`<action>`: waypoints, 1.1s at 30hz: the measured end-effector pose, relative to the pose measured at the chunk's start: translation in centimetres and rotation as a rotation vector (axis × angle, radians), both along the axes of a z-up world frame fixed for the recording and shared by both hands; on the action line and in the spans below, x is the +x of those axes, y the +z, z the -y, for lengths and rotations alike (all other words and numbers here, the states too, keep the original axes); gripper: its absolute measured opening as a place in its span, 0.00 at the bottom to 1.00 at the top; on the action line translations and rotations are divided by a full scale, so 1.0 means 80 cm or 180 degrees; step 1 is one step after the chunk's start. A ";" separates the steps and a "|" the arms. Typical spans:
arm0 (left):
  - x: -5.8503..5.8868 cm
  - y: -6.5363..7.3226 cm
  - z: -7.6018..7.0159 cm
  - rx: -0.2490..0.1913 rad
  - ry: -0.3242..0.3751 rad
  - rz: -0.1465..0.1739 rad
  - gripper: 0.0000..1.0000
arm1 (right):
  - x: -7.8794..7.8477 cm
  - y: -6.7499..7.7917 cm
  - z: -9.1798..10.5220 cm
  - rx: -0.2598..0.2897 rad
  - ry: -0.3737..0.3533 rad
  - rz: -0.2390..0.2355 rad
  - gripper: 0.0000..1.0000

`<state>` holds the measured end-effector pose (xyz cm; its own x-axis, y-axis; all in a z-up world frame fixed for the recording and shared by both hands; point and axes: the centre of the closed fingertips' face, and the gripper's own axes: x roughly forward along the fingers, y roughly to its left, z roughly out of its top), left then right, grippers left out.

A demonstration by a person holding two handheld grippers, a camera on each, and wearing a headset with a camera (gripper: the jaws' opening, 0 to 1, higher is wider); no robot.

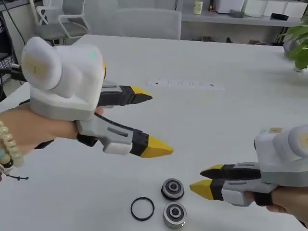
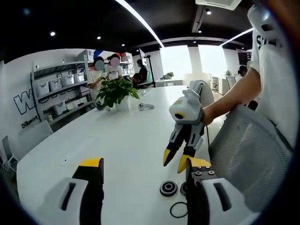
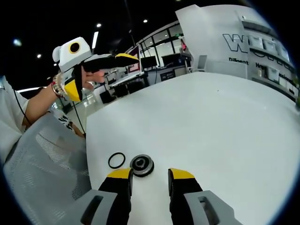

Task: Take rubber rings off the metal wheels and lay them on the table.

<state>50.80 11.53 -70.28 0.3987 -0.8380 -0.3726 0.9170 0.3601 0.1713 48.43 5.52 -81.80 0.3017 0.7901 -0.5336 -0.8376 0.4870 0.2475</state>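
Progress: one rubber ring (image 1: 142, 209) is off and lies flat on the table (image 1: 216, 120), bottom centre of the head view, just left of the two metal wheels. The lower wheel (image 1: 174, 215) shows a bright bare rim, so I judge it stripped. The upper wheel (image 1: 173, 188) has a dark outer band that looks like its ring, not yet removed. Roughly halfway, I'd say, with one ring left to pull and lay down.

Left gripper (image 1: 154, 122) sits in the upper left of the head view, raised above the table, jaws spread wide with nothing between them. Right gripper (image 1: 202, 179) is at lower right, tips pointing at the upper wheel from just beside it. Its jaws are parted a little and empty, and they don't touch the wheel.

Surface: plain white tabletop, matte, uncluttered around the parts. A small white controller (image 2: 146, 107) lies far back in the left gripper view, near a potted plant (image 2: 116, 91).

Room: open office with grey chairs (image 1: 147, 21) along the top edge of the head view, shelving with white bins (image 2: 61, 84) at the left of the left gripper view, and ceiling strip lights.
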 end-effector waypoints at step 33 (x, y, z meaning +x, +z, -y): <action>-0.025 -0.124 0.030 0.0361 -0.0123 -0.0348 0.27 | -0.015 -0.027 -0.015 -0.0300 0.0318 0.0098 0.26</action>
